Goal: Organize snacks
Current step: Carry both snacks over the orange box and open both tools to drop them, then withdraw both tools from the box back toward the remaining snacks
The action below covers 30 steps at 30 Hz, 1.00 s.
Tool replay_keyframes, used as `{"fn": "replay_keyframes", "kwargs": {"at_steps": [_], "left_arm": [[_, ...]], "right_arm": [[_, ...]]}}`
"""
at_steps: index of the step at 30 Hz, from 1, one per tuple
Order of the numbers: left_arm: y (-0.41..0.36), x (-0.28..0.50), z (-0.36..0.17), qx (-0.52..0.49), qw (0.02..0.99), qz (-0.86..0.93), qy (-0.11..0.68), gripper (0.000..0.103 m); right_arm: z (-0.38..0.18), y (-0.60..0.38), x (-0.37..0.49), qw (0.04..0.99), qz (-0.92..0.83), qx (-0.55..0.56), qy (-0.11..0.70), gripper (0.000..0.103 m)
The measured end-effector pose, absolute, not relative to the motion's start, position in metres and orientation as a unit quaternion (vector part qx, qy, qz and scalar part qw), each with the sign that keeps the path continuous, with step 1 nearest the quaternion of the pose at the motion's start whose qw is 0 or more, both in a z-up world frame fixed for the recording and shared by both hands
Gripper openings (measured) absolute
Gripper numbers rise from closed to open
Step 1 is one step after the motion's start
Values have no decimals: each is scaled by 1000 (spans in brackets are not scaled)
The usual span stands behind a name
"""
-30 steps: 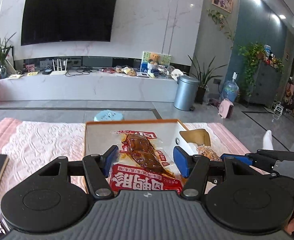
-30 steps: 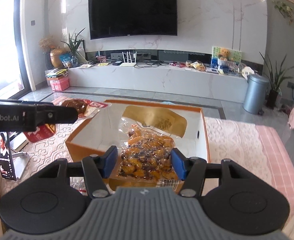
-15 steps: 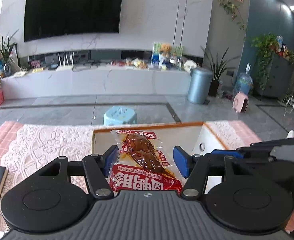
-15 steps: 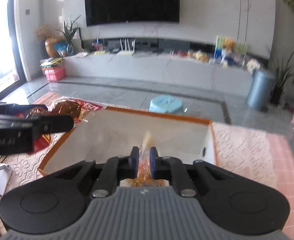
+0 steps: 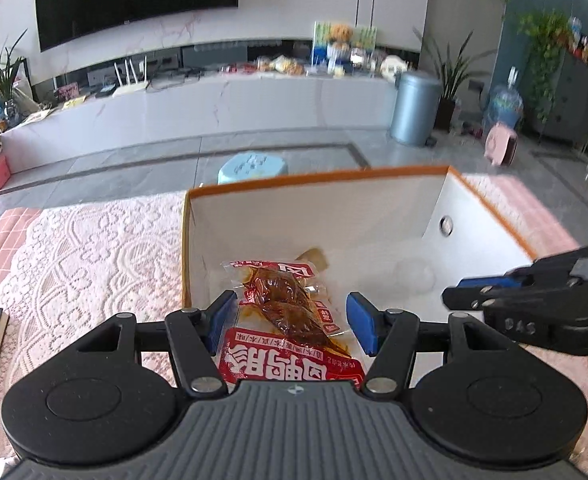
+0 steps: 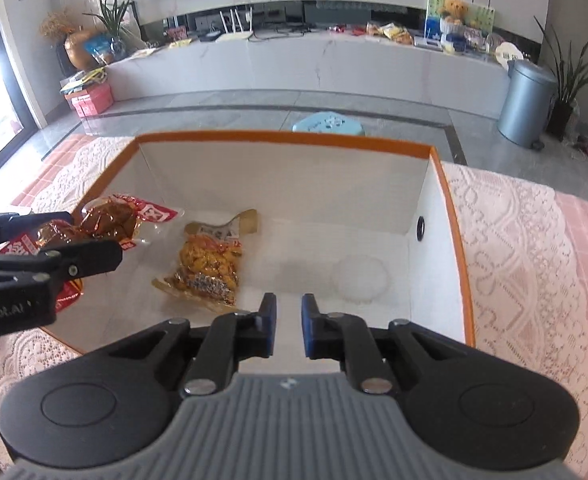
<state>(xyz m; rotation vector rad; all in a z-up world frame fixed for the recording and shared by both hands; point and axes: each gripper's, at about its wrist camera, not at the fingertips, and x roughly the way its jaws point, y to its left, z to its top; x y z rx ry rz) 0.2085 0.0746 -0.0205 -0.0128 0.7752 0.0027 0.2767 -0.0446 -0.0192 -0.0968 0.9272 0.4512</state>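
The white box with the orange rim (image 6: 286, 136) sits open on a pink lace tablecloth (image 6: 505, 240). Flat on the box's floor, toward its left wall, lies a clear packet of yellow-brown snack (image 6: 210, 264), with nothing touching it.

The left gripper (image 5: 290, 320) hangs over the box's near-left corner, tilted down into it. Its blue pads are set wide and pinch a red packet of dark braised meat (image 5: 282, 300) by its sides. The packet's far end reaches out above the box's floor, just beside the yellow one.

The right gripper (image 6: 288, 312) points down into the box over its near edge, right of the yellow packet. Its fingers are drawn together, with only a narrow slit between them and nothing in it.

Beyond the box's far wall, a pale blue stool (image 6: 329, 124) stands on the floor.
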Motion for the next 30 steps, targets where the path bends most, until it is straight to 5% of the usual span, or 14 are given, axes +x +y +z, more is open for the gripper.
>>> {"fn": "replay_keyframes", "kwargs": {"at_steps": [14,30], "left_arm": [[72,236,-35,12,890,15,456,69],[82,228,-30,-21,891,17,453,68]], "right_arm": [[-38,-30,283,830,235,-66,501,20],[-34,-31,280,827,227,-61,511,36]]}}
